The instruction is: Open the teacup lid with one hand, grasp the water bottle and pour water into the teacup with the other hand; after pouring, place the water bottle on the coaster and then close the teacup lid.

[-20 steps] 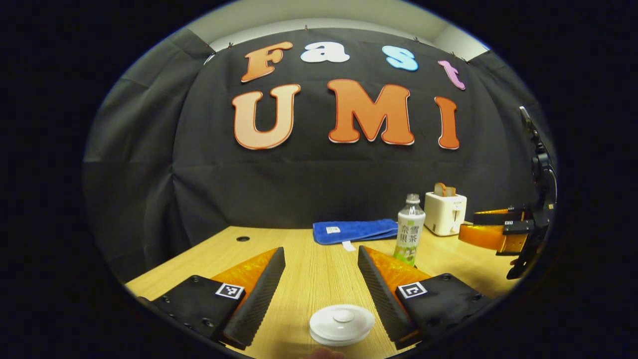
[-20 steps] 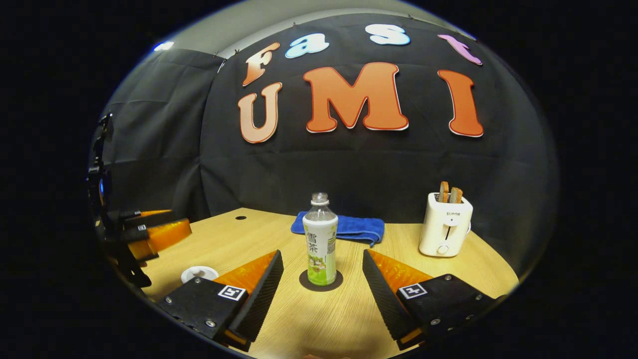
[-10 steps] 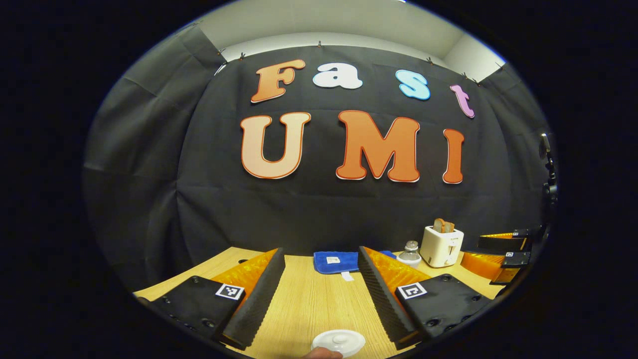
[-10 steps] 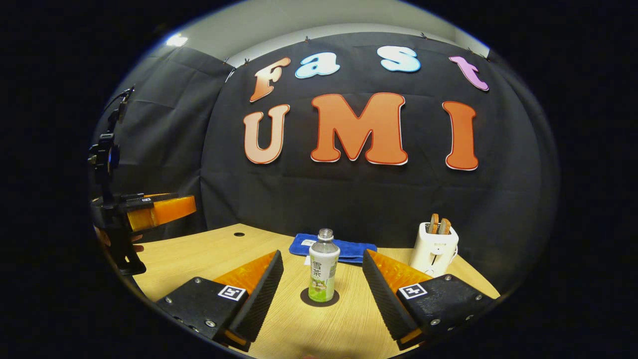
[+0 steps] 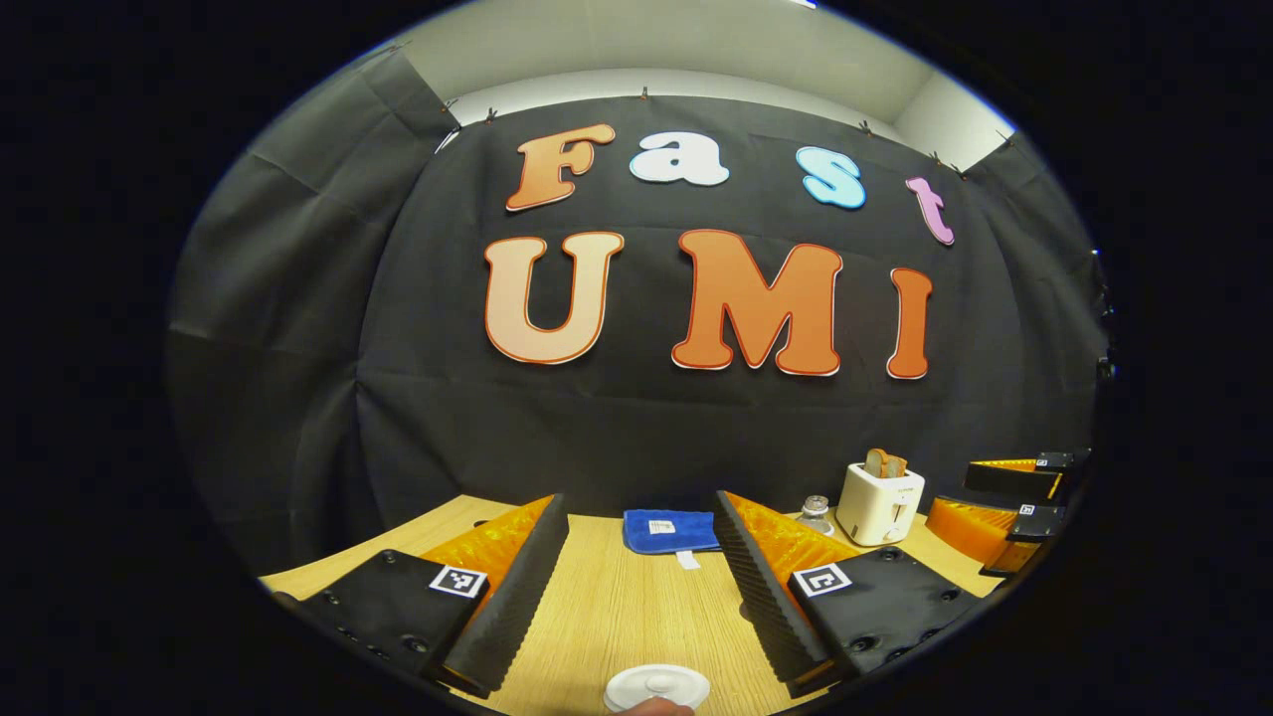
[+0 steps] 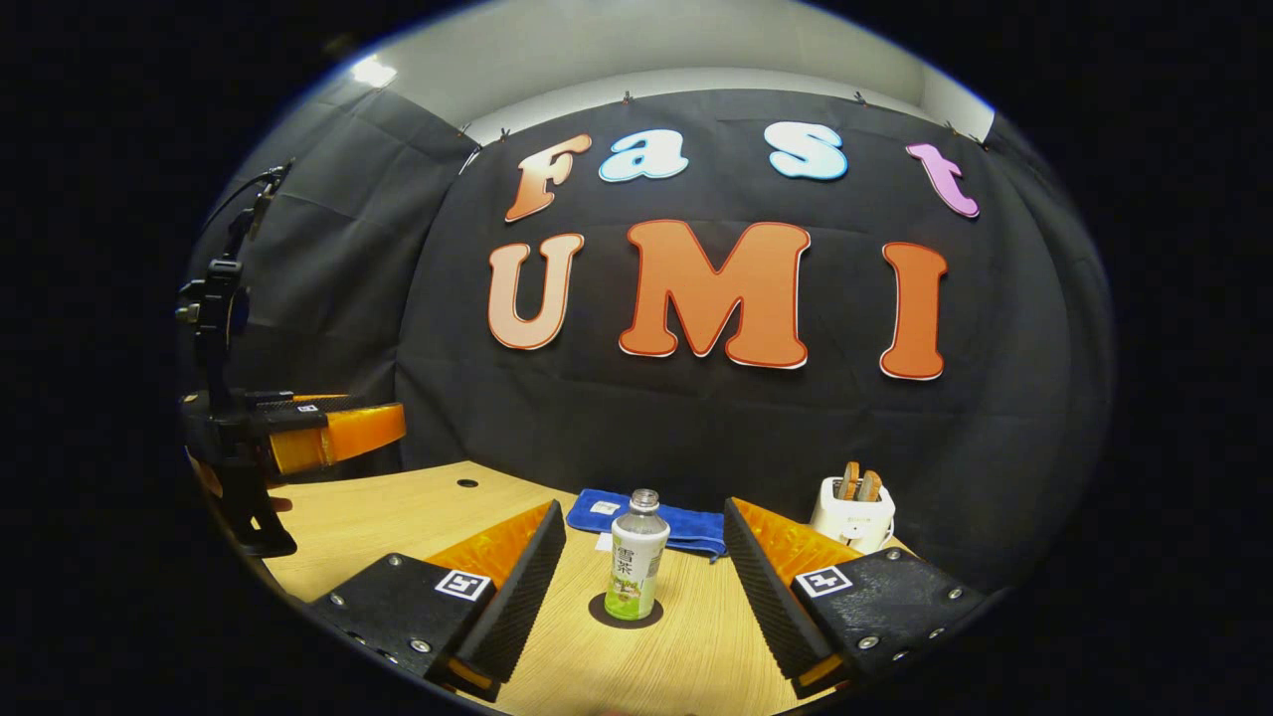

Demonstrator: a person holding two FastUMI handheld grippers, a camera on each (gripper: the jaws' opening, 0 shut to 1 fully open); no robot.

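Observation:
The white teacup lid (image 5: 656, 686) sits on its cup at the bottom edge of the left gripper view, low between the fingers of my left gripper (image 5: 638, 497), which is open and empty above it. The water bottle (image 6: 635, 557), clear with a green label and no cap, stands upright on a dark round coaster (image 6: 625, 612) in the right gripper view. My right gripper (image 6: 643, 504) is open, set back from the bottle with a gap on both sides. The bottle's neck (image 5: 816, 509) peeks from behind a finger in the left gripper view.
A folded blue towel (image 6: 646, 522) lies at the back of the wooden table (image 6: 398, 507). A white toaster (image 6: 852, 512) with bread slices stands back right. The left gripper (image 6: 308, 433) hangs over the table's left side; the right gripper (image 5: 995, 492) is beside the toaster (image 5: 880, 490).
Both grippers have lifted and drawn back, so the lid and bottle look lower and smaller. The left one now hangs higher above the table. Bottle and lid have not moved.

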